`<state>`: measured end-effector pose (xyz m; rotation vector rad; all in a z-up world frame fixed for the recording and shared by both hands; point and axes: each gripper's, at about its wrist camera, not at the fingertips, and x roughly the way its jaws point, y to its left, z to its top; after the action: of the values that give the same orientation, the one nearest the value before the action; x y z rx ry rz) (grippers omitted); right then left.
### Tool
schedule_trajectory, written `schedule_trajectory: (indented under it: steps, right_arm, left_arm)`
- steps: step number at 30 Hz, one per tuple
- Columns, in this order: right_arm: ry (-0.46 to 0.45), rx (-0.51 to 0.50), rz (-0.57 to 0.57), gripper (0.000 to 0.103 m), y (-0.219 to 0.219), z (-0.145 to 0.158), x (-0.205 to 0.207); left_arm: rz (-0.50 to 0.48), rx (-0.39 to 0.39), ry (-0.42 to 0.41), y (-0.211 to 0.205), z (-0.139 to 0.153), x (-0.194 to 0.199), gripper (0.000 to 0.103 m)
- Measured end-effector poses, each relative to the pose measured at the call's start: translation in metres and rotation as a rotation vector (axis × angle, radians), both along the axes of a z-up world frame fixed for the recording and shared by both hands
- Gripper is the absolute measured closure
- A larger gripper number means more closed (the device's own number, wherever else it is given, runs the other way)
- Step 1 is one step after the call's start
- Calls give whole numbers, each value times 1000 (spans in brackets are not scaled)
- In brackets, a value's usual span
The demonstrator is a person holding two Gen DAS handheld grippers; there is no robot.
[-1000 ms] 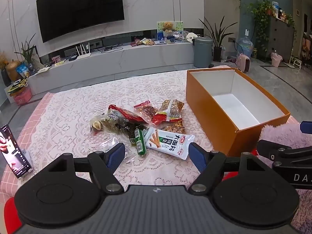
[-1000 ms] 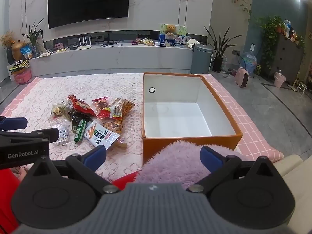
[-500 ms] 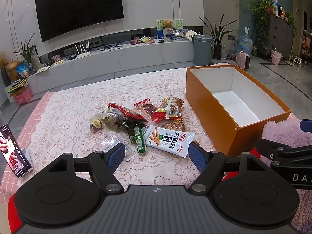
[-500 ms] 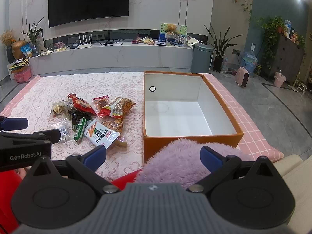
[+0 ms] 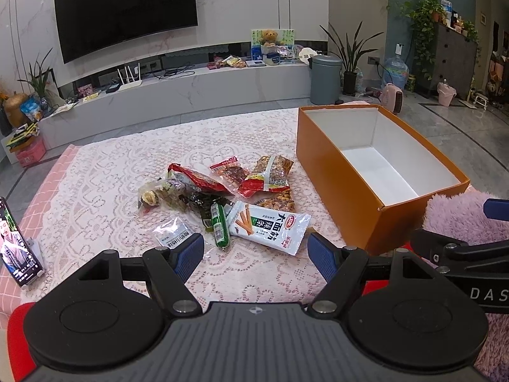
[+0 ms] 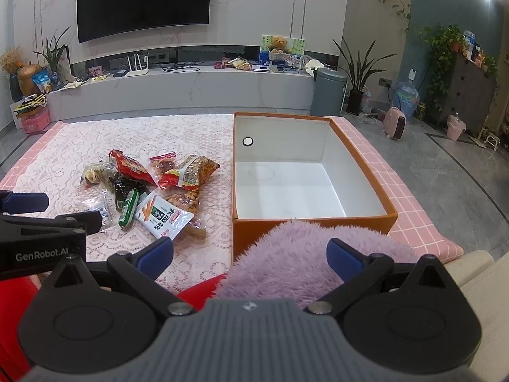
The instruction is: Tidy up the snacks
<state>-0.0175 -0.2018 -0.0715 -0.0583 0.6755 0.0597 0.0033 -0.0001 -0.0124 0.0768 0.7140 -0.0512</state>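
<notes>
A pile of snack packets lies on the lace tablecloth [image 5: 105,191]: a white packet with green label [image 5: 270,227], a green sausage stick [image 5: 219,224], a red bag [image 5: 198,180], a peanut bag [image 5: 270,175] and a small clear packet [image 5: 170,234]. An empty orange box [image 5: 337,184] with white inside stands to their right; it also shows in the right wrist view [image 6: 313,222]. My left gripper [image 5: 256,251] is open and empty, just short of the pile. My right gripper [image 6: 249,254] is open and empty, over a purple fluffy cushion [image 6: 302,258] in front of the box.
A phone [image 5: 17,248] stands propped at the table's left edge. Beyond the table are a TV console [image 5: 191,95], a grey bin [image 5: 324,79] and plants. The left gripper's arm shows at the left of the right wrist view [image 6: 41,232].
Both grippers have edged slightly forward toward the table. The snacks and the box have not moved. Both stay open.
</notes>
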Motion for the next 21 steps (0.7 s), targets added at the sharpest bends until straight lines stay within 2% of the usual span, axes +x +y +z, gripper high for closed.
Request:
schedule_trajectory:
  steps: [7, 21]
  right_arm:
    - [-14, 25, 25, 3, -1, 0, -1]
    - [-36, 15, 37, 3, 4, -2, -2]
  left_arm:
    - [0, -5, 2, -1, 0, 1, 16]
    - [5, -15, 6, 3, 1, 2, 16]
